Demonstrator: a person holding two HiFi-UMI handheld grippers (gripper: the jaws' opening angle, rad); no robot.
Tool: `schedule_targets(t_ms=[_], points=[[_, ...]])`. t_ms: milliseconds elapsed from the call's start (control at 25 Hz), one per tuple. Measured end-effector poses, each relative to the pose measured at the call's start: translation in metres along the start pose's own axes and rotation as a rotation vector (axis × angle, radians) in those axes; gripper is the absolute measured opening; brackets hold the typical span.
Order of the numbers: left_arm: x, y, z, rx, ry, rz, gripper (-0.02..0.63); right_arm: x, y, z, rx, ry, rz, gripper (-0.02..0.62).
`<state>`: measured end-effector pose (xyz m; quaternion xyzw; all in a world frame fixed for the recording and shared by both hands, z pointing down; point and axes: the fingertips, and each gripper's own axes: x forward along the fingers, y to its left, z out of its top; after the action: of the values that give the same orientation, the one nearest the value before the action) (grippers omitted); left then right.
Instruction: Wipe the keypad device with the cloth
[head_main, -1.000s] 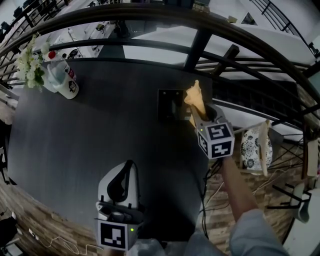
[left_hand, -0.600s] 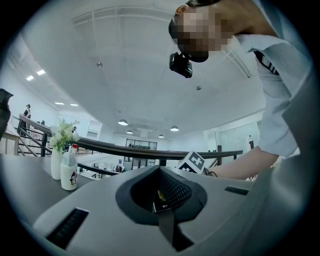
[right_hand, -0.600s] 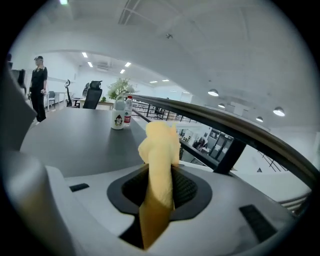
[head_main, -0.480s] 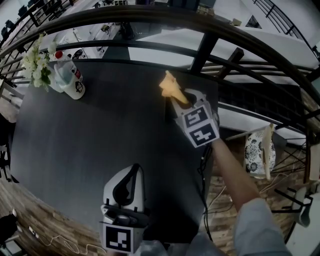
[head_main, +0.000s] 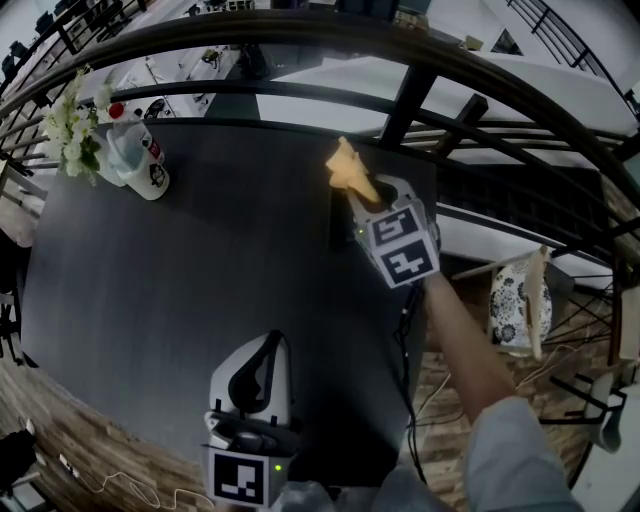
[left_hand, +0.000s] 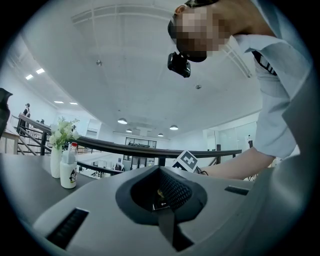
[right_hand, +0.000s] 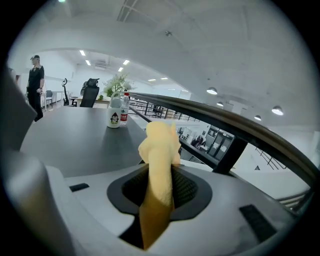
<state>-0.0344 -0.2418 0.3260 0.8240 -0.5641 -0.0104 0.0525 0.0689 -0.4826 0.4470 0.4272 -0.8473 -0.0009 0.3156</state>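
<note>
right gripper (head_main: 368, 197): at 1 o'clock over the table (head_main: 200, 280), raised, tip aimed toward 11 o'clock. Jaws clamped tight on the cloth (head_main: 348, 168), seen plainly in the right gripper view (right_hand: 160, 190).

cloth (right_hand: 160, 145): yellow, bunched into a narrow twist, poking up and out past the jaw tips. Apparently off the surface, not spread or pressed flat on anything.

keypad device (head_main: 340, 226): probably the dark flat panel at 1 o'clock by the table's far edge, just beneath the right gripper and partly covered by it. Too dim to make out any keys.

left gripper (head_main: 262, 350): at 6 o'clock near the front edge, well apart from the keypad device. Jaws pressed together with nothing between them in the left gripper view (left_hand: 162, 200); no part in the work at present.

bystanders: white bottle (head_main: 150, 170) and vase of flowers (head_main: 70, 135) at 10 o'clock, well apart from the working area.

done so far: cloth picked up and brought over the keypad device.

left to do: lowering the cloth into contact, then strokes across the face of the device. No wiping contact visible, so judged an early stage, or a lift between passes.
</note>
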Motion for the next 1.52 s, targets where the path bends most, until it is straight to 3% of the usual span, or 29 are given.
schedule_targets(t_ms=[600, 1040, 1520], points=[[0.009, -0.018, -0.002, 0.004, 0.008, -0.051, 0.008, -0.045, -0.070, -0.067, 0.281, -0.023, -0.177, 0.104], [0.004, -0.027, -0.003, 0.011, 0.016, -0.055, 0.006, -0.054, -0.031, -0.128, 0.392, 0.051, -0.166, 0.104], [-0.005, -0.037, 0.000, 0.019, 0.010, -0.048, 0.006, -0.049, 0.026, -0.133, 0.413, 0.084, -0.089, 0.104]])
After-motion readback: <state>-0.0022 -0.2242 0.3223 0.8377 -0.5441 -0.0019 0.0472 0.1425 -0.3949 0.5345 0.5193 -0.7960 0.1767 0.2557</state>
